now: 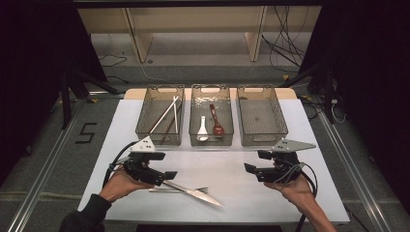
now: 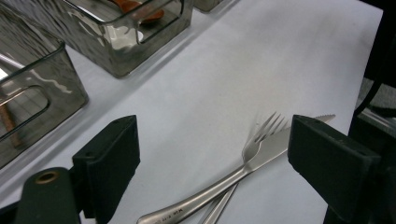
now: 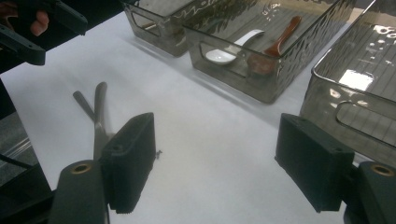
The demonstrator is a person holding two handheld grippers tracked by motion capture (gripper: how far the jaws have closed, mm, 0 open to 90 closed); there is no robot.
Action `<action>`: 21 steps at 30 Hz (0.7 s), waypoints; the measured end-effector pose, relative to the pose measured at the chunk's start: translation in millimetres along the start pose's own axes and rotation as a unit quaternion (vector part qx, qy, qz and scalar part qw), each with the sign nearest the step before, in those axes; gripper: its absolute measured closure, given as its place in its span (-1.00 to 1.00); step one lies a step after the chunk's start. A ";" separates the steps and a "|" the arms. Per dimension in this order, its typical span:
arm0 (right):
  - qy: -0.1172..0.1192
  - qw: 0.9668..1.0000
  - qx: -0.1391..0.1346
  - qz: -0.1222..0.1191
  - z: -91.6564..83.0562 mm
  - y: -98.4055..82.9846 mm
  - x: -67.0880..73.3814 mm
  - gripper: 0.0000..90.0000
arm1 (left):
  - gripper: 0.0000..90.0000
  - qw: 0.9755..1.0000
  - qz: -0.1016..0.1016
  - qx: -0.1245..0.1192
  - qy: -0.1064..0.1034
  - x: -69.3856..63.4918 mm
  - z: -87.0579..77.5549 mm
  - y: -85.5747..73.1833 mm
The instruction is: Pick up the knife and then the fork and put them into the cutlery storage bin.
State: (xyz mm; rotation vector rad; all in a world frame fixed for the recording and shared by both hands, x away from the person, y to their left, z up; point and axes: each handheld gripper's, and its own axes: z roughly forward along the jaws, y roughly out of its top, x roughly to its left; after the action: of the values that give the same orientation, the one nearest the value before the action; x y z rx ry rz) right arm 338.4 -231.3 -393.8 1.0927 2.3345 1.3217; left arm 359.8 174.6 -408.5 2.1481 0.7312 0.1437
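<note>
High view: knife (image 1: 196,193) + fork (image 1: 186,190) lie crossed on white table (image 1: 232,193), front-left, just beside L gripper (image 1: 162,176); knife handle runs under its jaws. R gripper (image 1: 254,171) well apart, to the right.

L gripper view: jaws spread wide, nothing held; fork (image 2: 261,135) and knife (image 2: 233,179) on table between them.

R gripper view: jaws released, empty; handles of knife (image 3: 99,116) and fork (image 3: 83,103) past left jaw. Bins (image 3: 280,91) beyond.

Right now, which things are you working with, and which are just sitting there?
In the job:
knife and fork, crossed on the table
left claw, open, next to them
empty right bin

Just sitting:
chopsticks in left bin
white spoon and brown spoon in middle bin
</note>
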 end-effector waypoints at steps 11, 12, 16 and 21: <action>0.007 1.000 0.000 0.002 -6.8 -5.4 2.1 -0.38 | -0.55 0.996 0.056 0.063 -0.025 -12.8 26.4 7.4; 0.007 1.000 0.001 0.002 -7.0 -5.9 2.3 -0.38 | -0.55 0.995 0.064 0.073 -0.023 -13.9 29.6 7.0; 0.006 1.000 0.003 0.003 -6.7 -7.2 3.1 -0.38 | -0.52 0.990 0.089 0.110 -0.028 -20.1 38.7 3.6; 0.007 1.000 0.008 -0.003 -5.0 -6.7 5.1 -0.38 | -0.51 0.980 0.118 0.159 -0.024 -26.2 48.5 -5.2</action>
State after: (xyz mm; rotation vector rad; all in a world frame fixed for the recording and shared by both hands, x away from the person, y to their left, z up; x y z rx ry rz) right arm 328.9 -232.9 -395.7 1.0824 2.3603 1.3156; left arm 352.6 129.4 -439.6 2.5329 0.4952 0.1045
